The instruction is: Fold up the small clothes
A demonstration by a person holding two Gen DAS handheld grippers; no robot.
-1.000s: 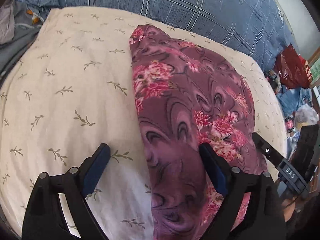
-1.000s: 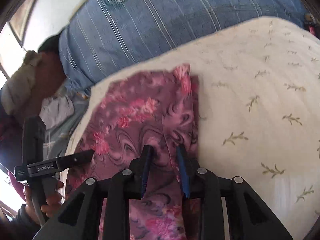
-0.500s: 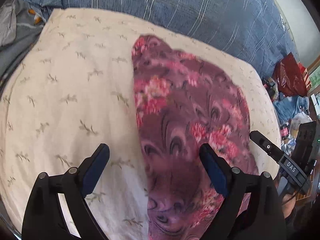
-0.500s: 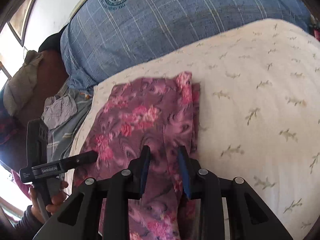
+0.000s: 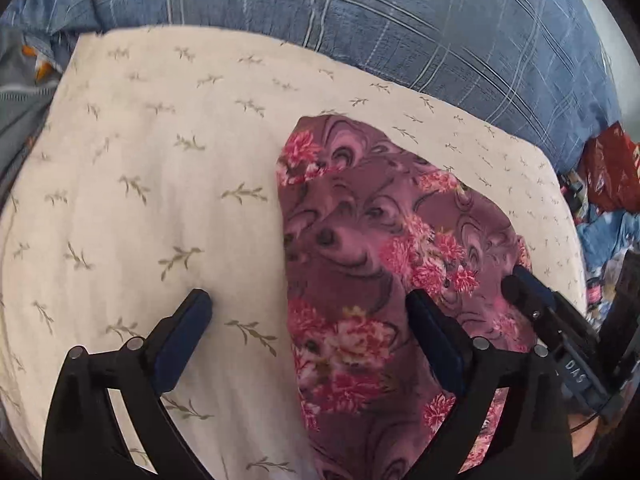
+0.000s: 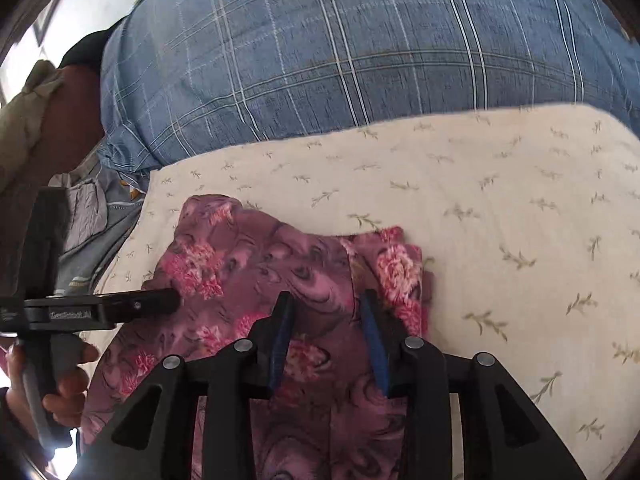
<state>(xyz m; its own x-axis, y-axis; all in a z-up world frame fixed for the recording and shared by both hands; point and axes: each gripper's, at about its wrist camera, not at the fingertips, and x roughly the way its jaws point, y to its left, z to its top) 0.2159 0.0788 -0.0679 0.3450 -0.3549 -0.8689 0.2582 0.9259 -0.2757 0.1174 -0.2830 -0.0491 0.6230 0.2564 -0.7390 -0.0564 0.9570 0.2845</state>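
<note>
Lying lengthwise near one end of the cream leaf-print cushion, which gives it a flat folding surface, the purple floral garment sits free under the left gripper, jaws opening wide, and the right gripper, jaws opening, pinching nothing.

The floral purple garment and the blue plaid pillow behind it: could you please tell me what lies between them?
Only a bare strip of the cream leaf-print sheet separates the floral purple garment from the blue plaid pillow. Both wrist views show it.
</note>
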